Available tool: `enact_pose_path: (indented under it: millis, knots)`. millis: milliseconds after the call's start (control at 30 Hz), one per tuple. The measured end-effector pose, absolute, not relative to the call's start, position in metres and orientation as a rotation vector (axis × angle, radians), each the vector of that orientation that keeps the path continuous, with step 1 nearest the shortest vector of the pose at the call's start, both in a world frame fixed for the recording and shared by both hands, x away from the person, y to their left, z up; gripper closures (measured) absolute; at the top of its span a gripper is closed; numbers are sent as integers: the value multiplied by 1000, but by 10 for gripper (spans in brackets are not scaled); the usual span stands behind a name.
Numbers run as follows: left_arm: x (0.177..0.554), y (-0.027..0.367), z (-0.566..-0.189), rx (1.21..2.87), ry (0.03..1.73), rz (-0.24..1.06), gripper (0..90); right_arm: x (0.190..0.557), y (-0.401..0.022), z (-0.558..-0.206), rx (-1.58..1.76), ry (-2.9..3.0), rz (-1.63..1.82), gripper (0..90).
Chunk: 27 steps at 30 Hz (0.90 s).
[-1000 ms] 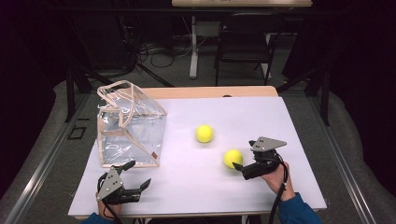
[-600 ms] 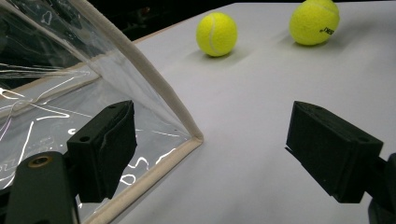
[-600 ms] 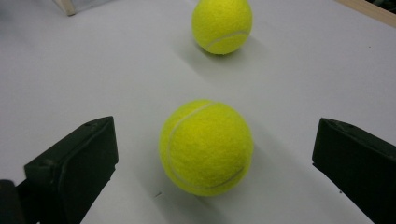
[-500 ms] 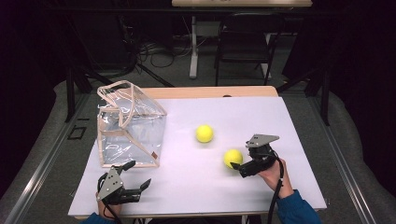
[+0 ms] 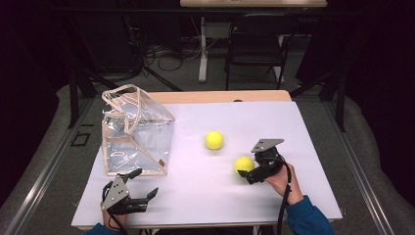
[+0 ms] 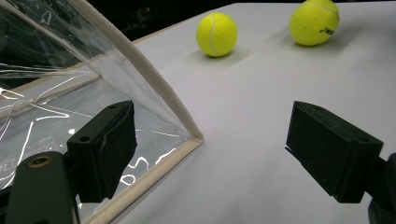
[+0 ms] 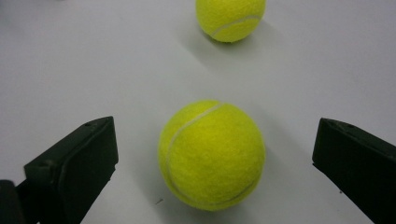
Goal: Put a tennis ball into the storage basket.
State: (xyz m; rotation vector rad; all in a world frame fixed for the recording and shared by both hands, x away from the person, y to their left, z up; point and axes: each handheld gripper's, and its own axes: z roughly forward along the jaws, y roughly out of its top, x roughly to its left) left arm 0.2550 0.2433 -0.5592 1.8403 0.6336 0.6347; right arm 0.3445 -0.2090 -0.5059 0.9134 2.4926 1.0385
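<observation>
Right tool (image 7: 212, 158): my jaws spread wide, empty, nearer tennis ball (image 7: 211, 155) on tabletop (image 7: 93, 70) dead ahead between them, untouched. Second ball (image 7: 230, 17) beyond. Left tool (image 6: 224, 154): open, idle beside clear bag (image 6: 60, 93).

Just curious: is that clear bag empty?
Empty, as far as visible: the clear bag shows nothing inside, and both tennis balls lie outside on the table.

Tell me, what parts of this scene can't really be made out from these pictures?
- High view: the right gripper covers the near side of the near ball, so contact is unclear.
- Left gripper view: the print on the far-right ball is too small to read, and the clear bag is cut off by the left edge.
- Right gripper view: the top edge crops the far ball.
</observation>
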Motion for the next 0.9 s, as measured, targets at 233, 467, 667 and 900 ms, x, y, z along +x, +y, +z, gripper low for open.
enact_pose_path:
  millis: [233, 467, 667, 900]
  knots:
    - [254, 243, -559, 1840, 634, 635, 161, 348, -203, -510, 909, 2511, 1025, 0]
    - [254, 243, -559, 1841, 632, 635, 161, 350, -201, -515, 917, 2524, 1017, 0]
    - [254, 243, -559, 1841, 630, 634, 161, 352, -200, -519, 925, 2535, 1009, 0]
    - [254, 243, -559, 1841, 626, 635, 161, 353, -200, -524, 938, 2543, 993, 0]
